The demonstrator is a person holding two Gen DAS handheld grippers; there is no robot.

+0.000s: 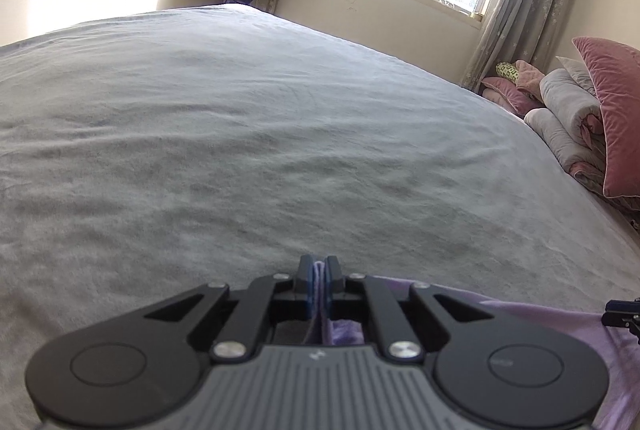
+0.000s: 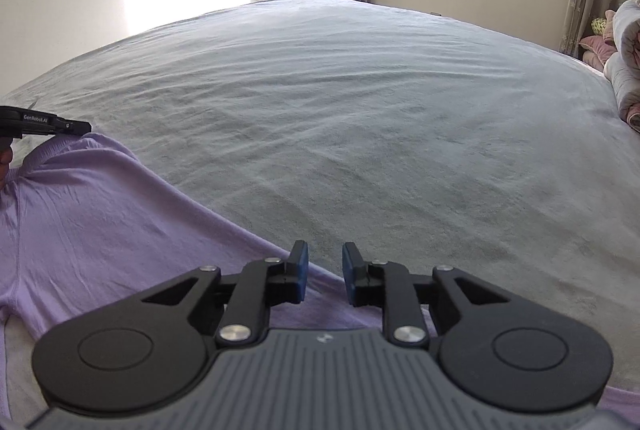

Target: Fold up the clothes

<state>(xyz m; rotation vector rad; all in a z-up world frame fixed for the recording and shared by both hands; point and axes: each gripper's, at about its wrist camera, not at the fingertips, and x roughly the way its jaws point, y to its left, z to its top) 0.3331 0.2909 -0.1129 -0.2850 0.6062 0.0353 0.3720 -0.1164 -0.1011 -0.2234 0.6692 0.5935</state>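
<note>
Nearest, the left gripper (image 1: 319, 266) pinches a fold of the lilac garment (image 2: 92, 214), which lies at the near edge of the grey bed sheet (image 1: 256, 134). The right gripper (image 2: 325, 262) hangs over the garment's hem, jaws narrowly parted around nothing. Far right, pink pillows (image 1: 616, 110) lean beside rolled bedding.

The right tongs (image 2: 323, 278), black with blue pads, stand parted over the edge of a lilac knit garment (image 2: 92, 214) spread on a grey-sheeted bed (image 2: 360, 102). At the far left, the left tongs (image 2: 82, 127) meet the garment's raised corner.
</note>
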